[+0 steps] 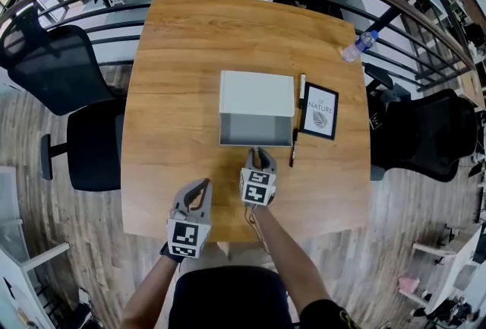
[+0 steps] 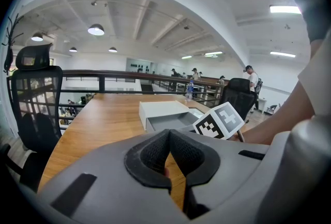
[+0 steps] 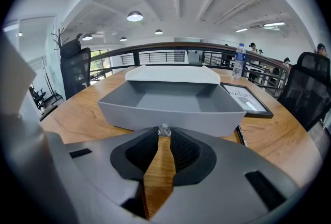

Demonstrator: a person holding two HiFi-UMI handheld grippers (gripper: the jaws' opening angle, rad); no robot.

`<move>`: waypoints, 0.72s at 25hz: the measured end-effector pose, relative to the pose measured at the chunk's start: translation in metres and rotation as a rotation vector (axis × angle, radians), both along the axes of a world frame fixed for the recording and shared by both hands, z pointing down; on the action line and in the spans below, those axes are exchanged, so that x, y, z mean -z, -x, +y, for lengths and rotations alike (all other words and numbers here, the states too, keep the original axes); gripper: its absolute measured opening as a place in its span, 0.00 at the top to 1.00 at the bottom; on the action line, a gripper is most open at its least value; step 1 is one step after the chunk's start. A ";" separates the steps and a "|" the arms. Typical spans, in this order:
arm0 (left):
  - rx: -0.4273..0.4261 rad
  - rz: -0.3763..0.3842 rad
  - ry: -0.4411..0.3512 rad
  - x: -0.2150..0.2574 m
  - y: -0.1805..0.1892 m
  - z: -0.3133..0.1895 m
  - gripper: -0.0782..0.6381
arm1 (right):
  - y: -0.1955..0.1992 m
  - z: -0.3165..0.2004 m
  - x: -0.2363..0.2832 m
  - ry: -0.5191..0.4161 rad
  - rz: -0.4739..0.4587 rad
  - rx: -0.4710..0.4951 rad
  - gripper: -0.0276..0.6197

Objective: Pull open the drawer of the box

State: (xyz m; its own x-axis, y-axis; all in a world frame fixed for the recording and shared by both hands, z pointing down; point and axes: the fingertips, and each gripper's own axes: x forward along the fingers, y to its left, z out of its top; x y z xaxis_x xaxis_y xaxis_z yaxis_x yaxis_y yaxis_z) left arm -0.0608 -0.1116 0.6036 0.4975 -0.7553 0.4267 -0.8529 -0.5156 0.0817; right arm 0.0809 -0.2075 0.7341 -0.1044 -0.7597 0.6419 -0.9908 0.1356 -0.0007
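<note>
A white box (image 1: 256,90) stands mid-table with its grey drawer (image 1: 256,131) slid out toward me; the tray is empty inside. My right gripper (image 1: 259,158) sits at the drawer's front wall. In the right gripper view that gripper (image 3: 164,134) is shut on the small clear knob (image 3: 164,129) at the middle of the drawer front (image 3: 170,116). My left gripper (image 1: 203,186) hovers near the table's front edge, left of the right one and apart from the box. It is shut (image 2: 169,136) with nothing held.
A black-framed picture (image 1: 320,110) lies right of the box, with a black pen (image 1: 294,147) and a white pen (image 1: 301,88) between them. A water bottle (image 1: 358,46) stands at the far right edge. Black chairs (image 1: 57,65) and a railing ring the table.
</note>
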 end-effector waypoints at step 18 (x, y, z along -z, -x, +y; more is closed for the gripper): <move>-0.021 -0.003 -0.005 0.002 -0.007 0.004 0.87 | -0.001 0.018 0.000 0.016 -0.010 0.001 0.85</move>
State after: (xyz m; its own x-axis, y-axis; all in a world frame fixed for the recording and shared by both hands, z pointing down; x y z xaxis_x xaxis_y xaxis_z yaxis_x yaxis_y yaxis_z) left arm -0.0542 -0.1074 0.6014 0.5121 -0.7464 0.4249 -0.8419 -0.5341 0.0764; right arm 0.0814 -0.1891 0.7345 -0.1115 -0.7490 0.6532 -0.9906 0.1364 -0.0128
